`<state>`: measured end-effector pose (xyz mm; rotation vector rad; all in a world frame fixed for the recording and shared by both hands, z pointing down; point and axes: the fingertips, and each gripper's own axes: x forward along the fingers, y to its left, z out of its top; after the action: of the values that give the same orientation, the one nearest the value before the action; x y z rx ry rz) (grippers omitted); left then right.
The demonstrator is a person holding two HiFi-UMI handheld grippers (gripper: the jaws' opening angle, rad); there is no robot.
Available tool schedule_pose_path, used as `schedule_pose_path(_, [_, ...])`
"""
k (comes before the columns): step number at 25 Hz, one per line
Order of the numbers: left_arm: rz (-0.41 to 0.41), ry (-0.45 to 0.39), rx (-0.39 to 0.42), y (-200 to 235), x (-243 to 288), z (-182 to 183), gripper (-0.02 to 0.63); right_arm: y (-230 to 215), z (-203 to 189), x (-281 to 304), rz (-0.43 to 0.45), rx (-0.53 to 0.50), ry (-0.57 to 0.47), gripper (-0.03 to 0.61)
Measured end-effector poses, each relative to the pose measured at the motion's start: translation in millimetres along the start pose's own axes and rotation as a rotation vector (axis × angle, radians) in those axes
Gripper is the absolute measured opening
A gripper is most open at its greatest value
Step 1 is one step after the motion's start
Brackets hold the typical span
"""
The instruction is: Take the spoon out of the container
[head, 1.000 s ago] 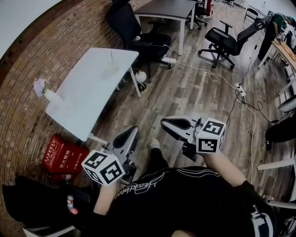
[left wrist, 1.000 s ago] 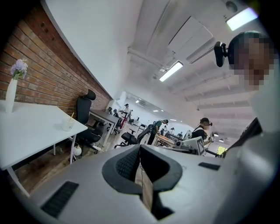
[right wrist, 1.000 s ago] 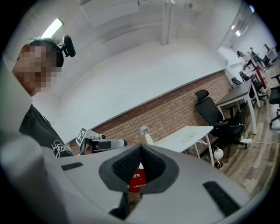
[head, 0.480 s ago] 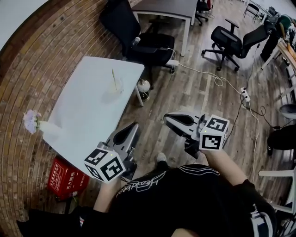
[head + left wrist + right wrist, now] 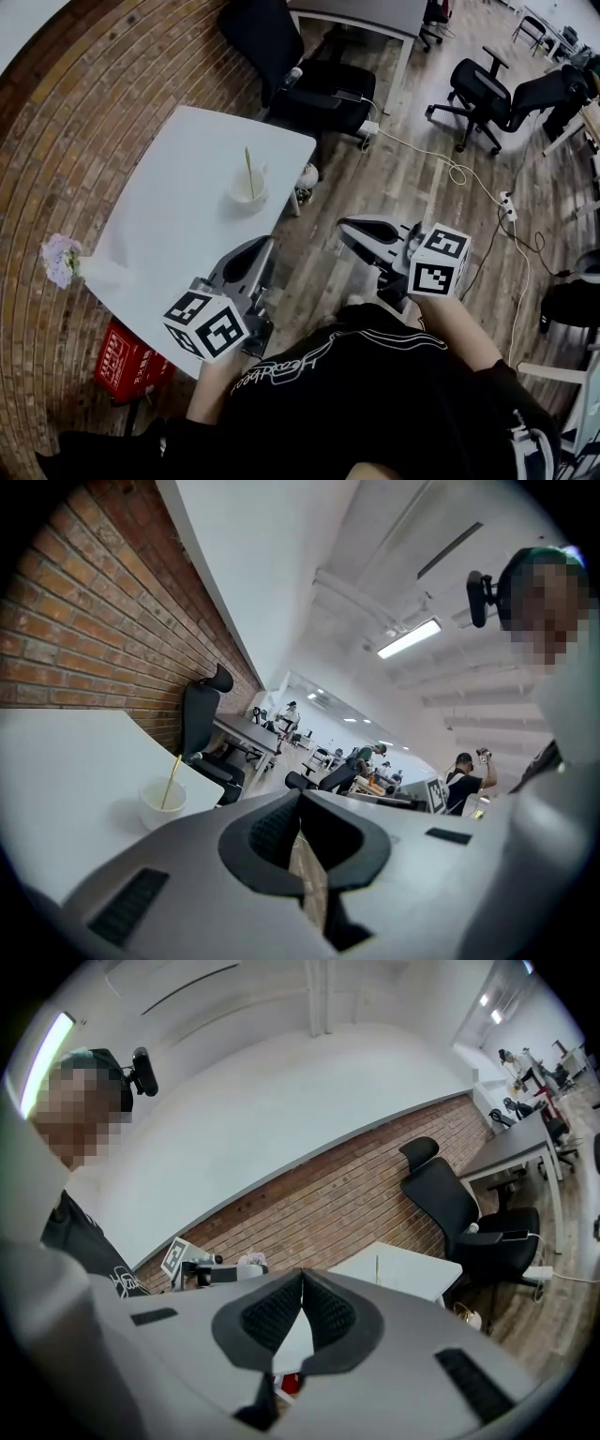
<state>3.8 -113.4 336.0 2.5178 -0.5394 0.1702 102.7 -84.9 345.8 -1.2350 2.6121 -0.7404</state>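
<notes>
Compared with the earlier frames, the white table [image 5: 178, 234] is seen nearer and larger in the head view, and the left gripper [image 5: 255, 255], which was over the floor before, is now found over the near edge of the table. The right gripper [image 5: 349, 228] is held beside that edge, over the wooden floor [image 5: 403, 197] and apart from the table.

Both pairs of jaws are closed, with the tips touching each other, and nothing is held between them; this is seen in the left gripper view and in the right gripper view.

The container [image 5: 249, 192], a small white cup, is placed near the far right corner of the table, well apart from both grippers. The spoon [image 5: 248, 171] is standing inside it, leaned against the rim, with its handle pointed up.

A bunch of pale flowers [image 5: 58, 258] is seen at the left edge of the table, and a red box [image 5: 127, 361] is lying on the floor below it.
</notes>
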Motion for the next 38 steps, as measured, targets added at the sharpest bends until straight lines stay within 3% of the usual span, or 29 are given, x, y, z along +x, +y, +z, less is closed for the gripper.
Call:
schedule_pose_path(13, [0.167,-0.066,-0.082,87.6,10.4,31.6,0.005,-48.6,21.9,90.1,0.147,0.025,0.088,-0.003])
schedule_pose_path(26, [0.282,-0.097,-0.156,153.3,37.1,62.6,0.005,-98.5,36.9,171.3,0.281,0.071,0.204,-0.003])
schedule_pose_path(38, [0.356,-0.1,-0.233,204.8,43.4,58.4,0.005,-144.3,29.2,227.5,0.279,0.067,0.255,-0.002])
